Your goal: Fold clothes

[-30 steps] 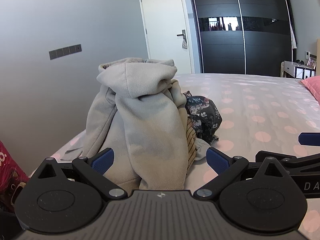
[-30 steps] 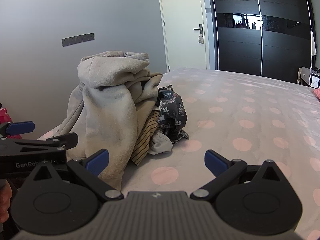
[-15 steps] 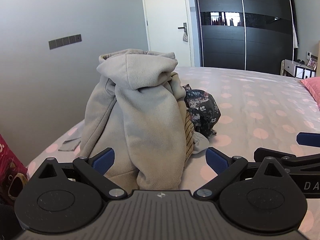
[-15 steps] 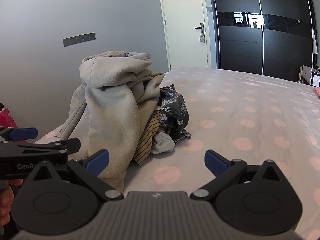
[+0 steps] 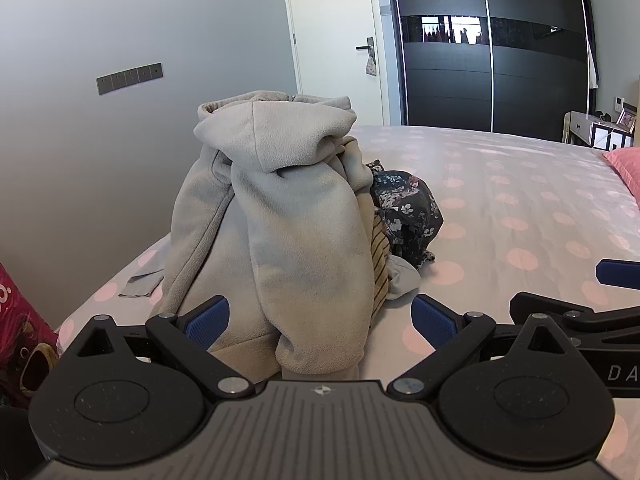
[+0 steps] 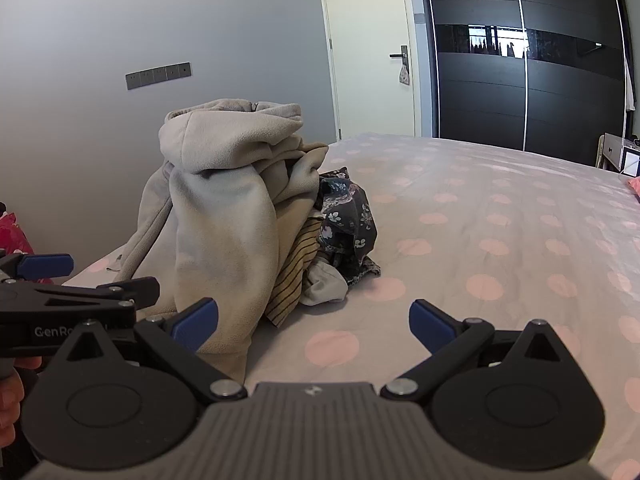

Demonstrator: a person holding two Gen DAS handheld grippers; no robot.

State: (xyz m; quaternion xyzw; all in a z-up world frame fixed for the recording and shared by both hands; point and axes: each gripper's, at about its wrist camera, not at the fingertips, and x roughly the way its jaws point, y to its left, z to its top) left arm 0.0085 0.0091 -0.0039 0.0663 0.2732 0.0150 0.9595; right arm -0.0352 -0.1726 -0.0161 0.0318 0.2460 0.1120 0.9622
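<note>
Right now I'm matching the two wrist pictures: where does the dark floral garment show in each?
Left wrist: the dark floral garment sits right of centre, against the grey hoodie's right side.
Right wrist: it sits near centre, again right of the hoodie.
Shared landmark: the white door behind.

"GenRo" on left gripper (image 6: 44,276)

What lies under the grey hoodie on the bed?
Under the grey hoodie a striped garment, a pale cloth and a dark floral garment peek out; anything deeper is covered.
</note>
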